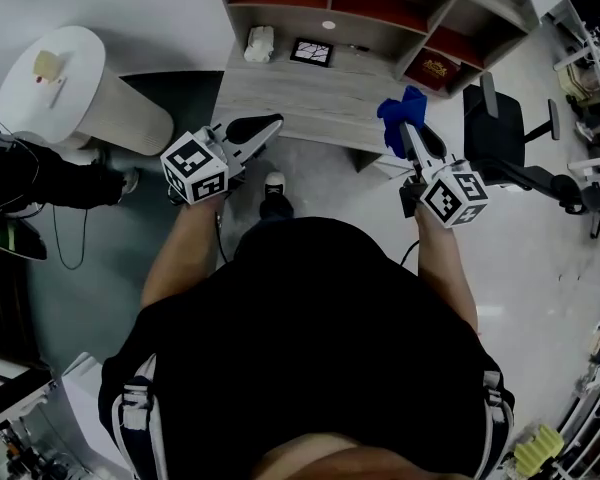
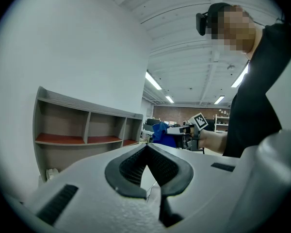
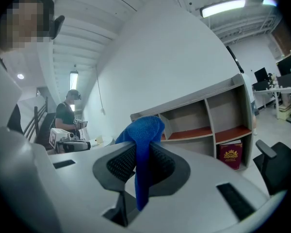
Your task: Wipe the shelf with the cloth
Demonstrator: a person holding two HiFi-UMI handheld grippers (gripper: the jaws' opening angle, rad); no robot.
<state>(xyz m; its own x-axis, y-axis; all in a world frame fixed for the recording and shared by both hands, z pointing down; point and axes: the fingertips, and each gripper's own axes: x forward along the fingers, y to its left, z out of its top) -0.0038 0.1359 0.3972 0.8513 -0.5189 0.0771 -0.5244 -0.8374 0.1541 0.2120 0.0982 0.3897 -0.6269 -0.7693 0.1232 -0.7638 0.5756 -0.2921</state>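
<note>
The wooden shelf unit (image 1: 380, 13) stands against the wall ahead, with a pale desk-like surface (image 1: 310, 93) below its red-lined compartments. My right gripper (image 1: 408, 130) is shut on a blue cloth (image 1: 400, 113), held in the air over the surface's front right edge. In the right gripper view the cloth (image 3: 143, 140) bunches above the jaws and hangs down between them. My left gripper (image 1: 272, 122) is shut and holds nothing; it hovers over the front left edge. In the left gripper view its tips (image 2: 146, 147) meet, with the shelf (image 2: 82, 130) beyond.
On the surface lie a white object (image 1: 259, 43) and a dark framed picture (image 1: 312, 51). A red book (image 1: 435, 68) stands in a lower right compartment. A black office chair (image 1: 500, 133) is at the right, a round white table (image 1: 70, 83) at the left. Another person (image 3: 68, 115) stands far off.
</note>
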